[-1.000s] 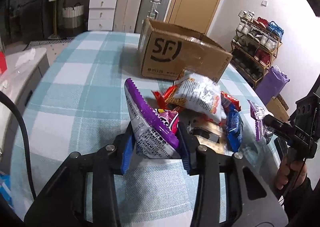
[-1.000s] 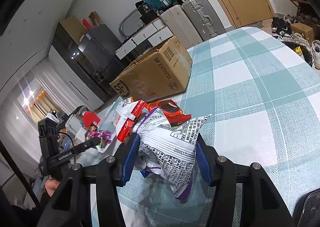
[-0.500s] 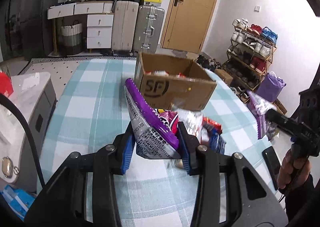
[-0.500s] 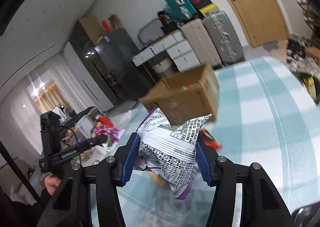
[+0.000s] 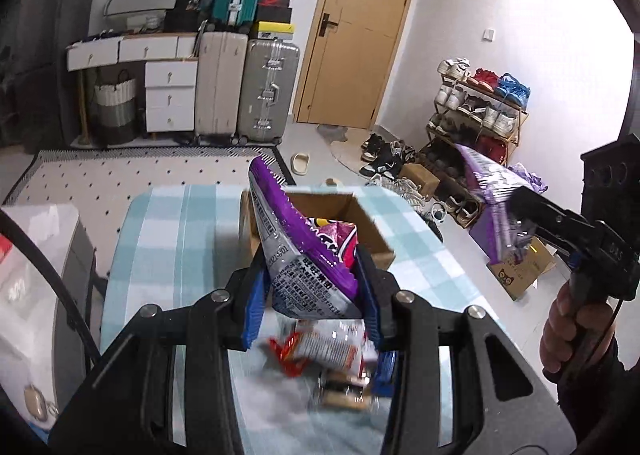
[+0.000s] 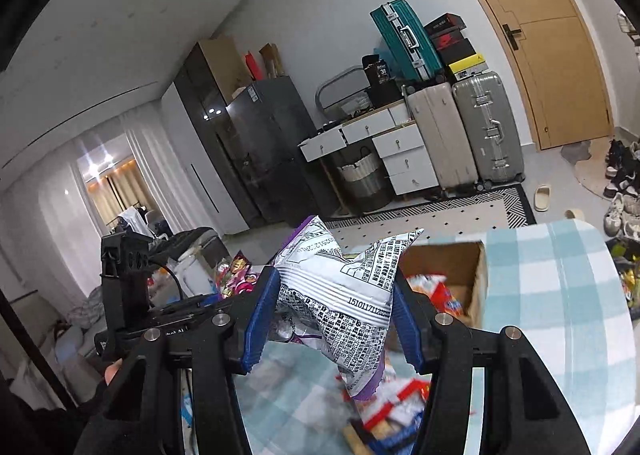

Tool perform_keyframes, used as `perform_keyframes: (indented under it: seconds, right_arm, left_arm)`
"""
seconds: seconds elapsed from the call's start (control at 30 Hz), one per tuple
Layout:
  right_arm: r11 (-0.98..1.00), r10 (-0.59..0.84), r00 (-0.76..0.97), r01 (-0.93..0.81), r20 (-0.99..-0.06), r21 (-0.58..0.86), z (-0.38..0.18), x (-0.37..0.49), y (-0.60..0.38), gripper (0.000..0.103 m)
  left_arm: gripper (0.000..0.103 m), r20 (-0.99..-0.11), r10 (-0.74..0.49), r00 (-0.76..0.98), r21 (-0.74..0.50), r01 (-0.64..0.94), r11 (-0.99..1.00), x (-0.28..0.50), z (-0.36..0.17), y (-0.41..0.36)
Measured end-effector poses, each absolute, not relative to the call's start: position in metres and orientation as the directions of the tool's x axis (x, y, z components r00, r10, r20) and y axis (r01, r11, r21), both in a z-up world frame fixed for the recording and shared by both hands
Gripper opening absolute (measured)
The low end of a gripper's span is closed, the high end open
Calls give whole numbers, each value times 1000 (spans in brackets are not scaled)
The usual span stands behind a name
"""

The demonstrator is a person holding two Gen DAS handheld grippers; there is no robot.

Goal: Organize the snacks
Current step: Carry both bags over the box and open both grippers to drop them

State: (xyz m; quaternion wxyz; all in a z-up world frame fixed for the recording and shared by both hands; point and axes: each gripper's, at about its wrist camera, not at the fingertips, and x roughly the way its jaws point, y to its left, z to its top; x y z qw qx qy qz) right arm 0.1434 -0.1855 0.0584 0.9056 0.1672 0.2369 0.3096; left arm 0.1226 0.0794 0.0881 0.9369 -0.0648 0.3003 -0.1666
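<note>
My left gripper (image 5: pixel 312 295) is shut on a purple and silver snack bag (image 5: pixel 304 251), held high above the table. My right gripper (image 6: pixel 334 315) is shut on a silver snack bag with black print and a purple edge (image 6: pixel 344 295). Both bags hang over a blurred pile of snacks (image 5: pixel 336 359) on the checked tablecloth. Behind the pile stands an open cardboard box (image 5: pixel 344 215) with snack packs inside (image 6: pixel 436 291). The right gripper with its bag (image 5: pixel 492 191) also shows at the right of the left wrist view, in a person's hand (image 5: pixel 568 335).
The round table (image 6: pixel 552 295) has a teal and white checked cloth. Beyond it lie a patterned rug (image 5: pixel 120 175), suitcases (image 5: pixel 264 91), a white drawer unit (image 5: pixel 168 95), a door (image 5: pixel 360 31), a shoe rack (image 5: pixel 480 111) and boxes on the floor (image 5: pixel 520 275).
Both grippers have risen well above the table with their bags still clamped. The pile and box now sit lower and farther below; the box's open top has come into view.
</note>
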Motion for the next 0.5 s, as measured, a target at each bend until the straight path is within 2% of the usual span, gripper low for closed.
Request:
perform_keyframes:
  seconds: [0.27,0.5]
  right_arm:
    - [787,607,711,-479,-354,389,93,185,-173,55]
    - [811,576,716,-442,-395,383,103,235,-170,55]
  left_arm:
    - [37,-563,-365,742,-179,321,930,184,132,45]
    - [37,-616,-364,699,-183,322,929,255,131,24]
